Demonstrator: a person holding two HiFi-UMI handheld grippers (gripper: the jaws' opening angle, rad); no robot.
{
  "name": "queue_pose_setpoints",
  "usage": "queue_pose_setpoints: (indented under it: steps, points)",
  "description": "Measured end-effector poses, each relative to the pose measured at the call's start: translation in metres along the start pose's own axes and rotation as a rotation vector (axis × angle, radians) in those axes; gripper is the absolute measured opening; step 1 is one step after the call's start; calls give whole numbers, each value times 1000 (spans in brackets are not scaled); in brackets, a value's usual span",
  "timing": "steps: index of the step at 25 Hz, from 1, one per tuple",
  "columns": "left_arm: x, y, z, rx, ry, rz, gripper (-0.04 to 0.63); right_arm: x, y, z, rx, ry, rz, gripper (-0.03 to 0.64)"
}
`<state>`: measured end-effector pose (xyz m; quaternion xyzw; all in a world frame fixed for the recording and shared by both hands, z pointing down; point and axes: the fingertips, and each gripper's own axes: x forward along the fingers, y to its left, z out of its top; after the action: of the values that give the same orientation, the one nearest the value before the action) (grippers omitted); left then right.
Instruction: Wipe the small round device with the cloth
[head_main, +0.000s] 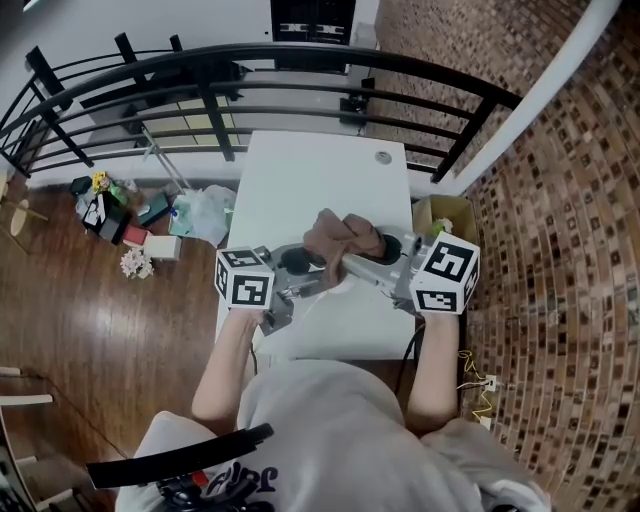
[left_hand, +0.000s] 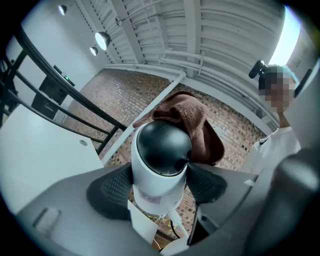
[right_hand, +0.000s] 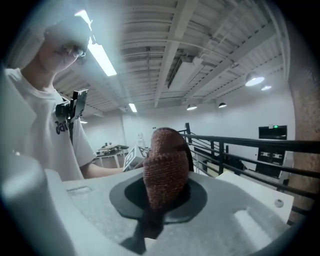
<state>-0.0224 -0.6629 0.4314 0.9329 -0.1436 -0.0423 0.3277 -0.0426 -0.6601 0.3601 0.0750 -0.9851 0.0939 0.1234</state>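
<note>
While your left gripper (left_hand: 159, 186) has its fingers (left_hand: 107, 196) clamped on the small round device (left_hand: 162, 150) at its white body, your right gripper (right_hand: 162, 192) pinches the cloth (right_hand: 165, 160). Cloth lies against the device's black dome, both above the white surface (head_main: 310, 170).

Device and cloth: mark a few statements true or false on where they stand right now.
1. The left tool grips the device. True.
2. The right tool is empty. False: it is shut on the cloth.
3. The device has a black dome on a white body. True.
4. The cloth lies flat on the table. False: it is held up against the device, above the table.
</note>
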Motion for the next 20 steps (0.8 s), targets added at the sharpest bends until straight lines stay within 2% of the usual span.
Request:
queue_pose_setpoints:
  steps: [4,7,10,12,17,20]
  points:
    - [-1,-10,-3,42,44,-29,359,-12,-26,3,65,-45,-85,26]
    - [-1,-36,-7,80,62,-139,359,-13,-34,-14,107,-1,-91,26]
    - [-3,-69,-12,166,78,-275,360,-3,-20,-29,181,2,19,25]
    - [-5,-82,-18,201,93,-330,360,2,-10,-33,225,-12,94,25]
    - [-5,-102,-24,230,116,-409,360,11,3,-44,293,0,235,25]
    - [-2,-106,-27,227,117,-422,360,13,5,-45,326,-13,271,25]
